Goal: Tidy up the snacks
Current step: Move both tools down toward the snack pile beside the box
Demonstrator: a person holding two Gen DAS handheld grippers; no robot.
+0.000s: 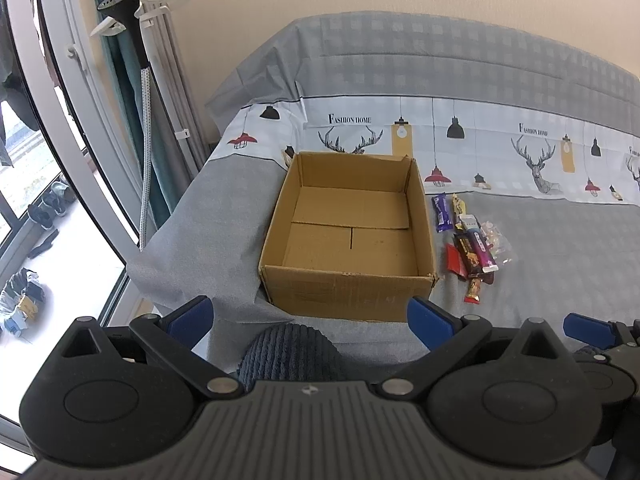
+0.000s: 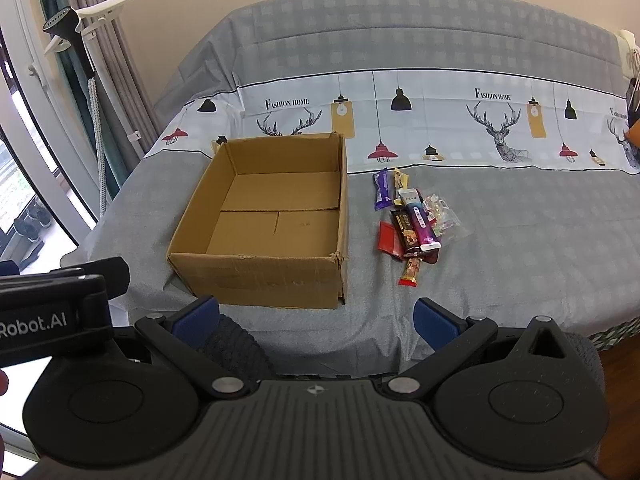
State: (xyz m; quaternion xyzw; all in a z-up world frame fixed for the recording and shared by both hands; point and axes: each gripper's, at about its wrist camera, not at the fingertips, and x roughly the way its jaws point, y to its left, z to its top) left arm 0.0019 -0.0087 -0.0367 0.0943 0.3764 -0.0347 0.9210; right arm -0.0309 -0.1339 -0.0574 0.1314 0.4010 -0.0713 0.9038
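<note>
An open, empty cardboard box (image 1: 348,236) (image 2: 264,224) stands on a grey bedsheet. Just right of it lies a pile of snack packets (image 1: 472,240) (image 2: 412,220): a purple bar (image 2: 381,189), a red packet (image 2: 390,239), a dark brown bar (image 2: 407,230), a magenta bar (image 2: 420,226), a clear bag (image 2: 442,218) and a small red-ended bar (image 2: 412,271). My left gripper (image 1: 310,318) is open and empty, near the box's front wall. My right gripper (image 2: 316,318) is open and empty, in front of the box's right corner and the snacks.
The bed (image 2: 520,240) has a deer-and-lamp print band and a grey headboard cover behind. A garment steamer stand (image 1: 136,80) and curtains stand at the left by a window. The left gripper's body (image 2: 52,304) shows at the left of the right wrist view.
</note>
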